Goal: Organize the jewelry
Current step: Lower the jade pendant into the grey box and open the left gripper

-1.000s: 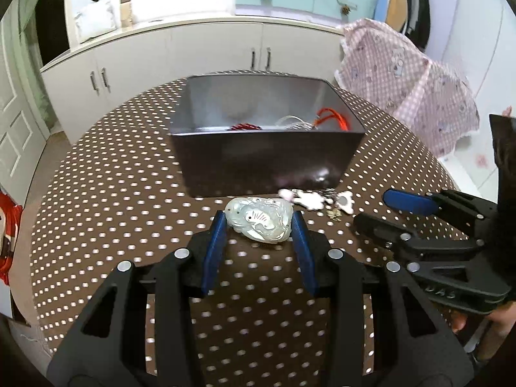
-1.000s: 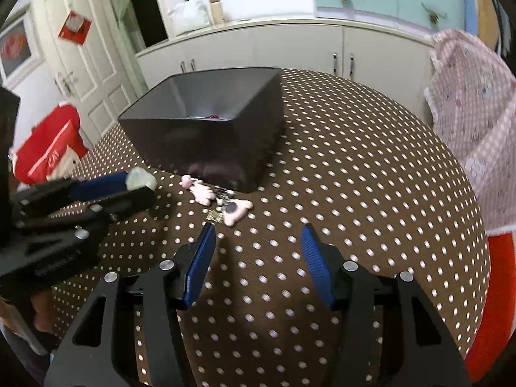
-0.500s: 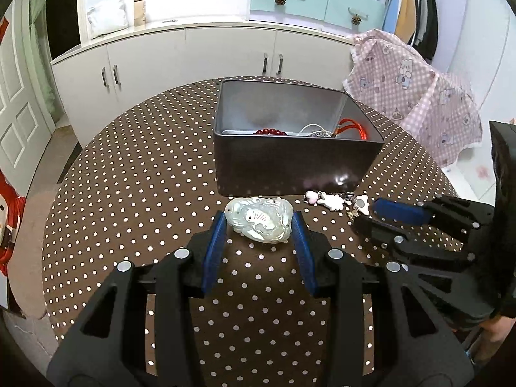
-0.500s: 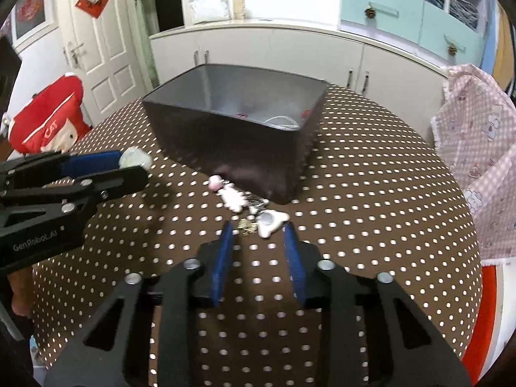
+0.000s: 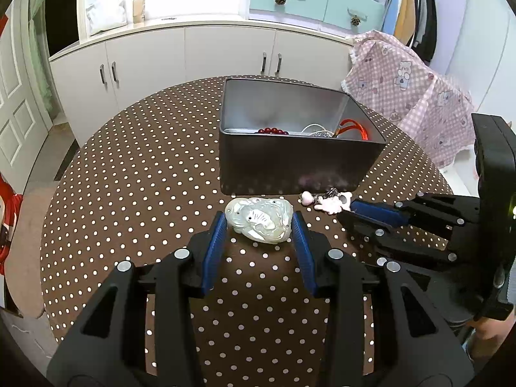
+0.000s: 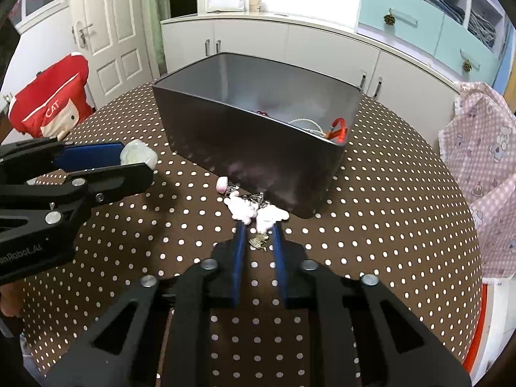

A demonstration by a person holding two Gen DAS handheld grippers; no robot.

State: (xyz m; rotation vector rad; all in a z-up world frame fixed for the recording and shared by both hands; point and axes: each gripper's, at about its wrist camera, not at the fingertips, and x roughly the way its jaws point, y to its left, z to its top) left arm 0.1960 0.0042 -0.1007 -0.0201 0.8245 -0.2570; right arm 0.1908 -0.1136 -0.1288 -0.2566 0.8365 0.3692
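We see left gripper [image 5: 258, 225] jaws clamped on pale carved jade pendant [image 5: 259, 219], before dark metal box [image 5: 300, 167]; right gripper [image 6: 258, 229] jaws narrowed around pink-white charm cluster [image 6: 254, 211] by box on dotted tabletop [image 5: 129, 177].

Box floor: the near wall of the dark box [image 5: 300, 164] hides most of what lies inside; only the tops of red beads [image 5: 272, 131], a white cord [image 5: 314, 128] and an orange loop [image 5: 353, 127] show.
Pendant: in the right wrist view the left gripper [image 6: 137, 164] covers all but one end of the pale jade pendant [image 6: 137, 154].
Charm bracelet: the right gripper [image 5: 350, 211] overlaps one end of the pink charm bracelet [image 5: 325, 201] in the left wrist view (whether the blue pads touch it cannot be told).
Gold charm: the small gold piece [image 6: 258, 242] between the fingers is too small to identify.
Red bag: the red bag [image 5: 8, 225] is cut by the picture's edge.
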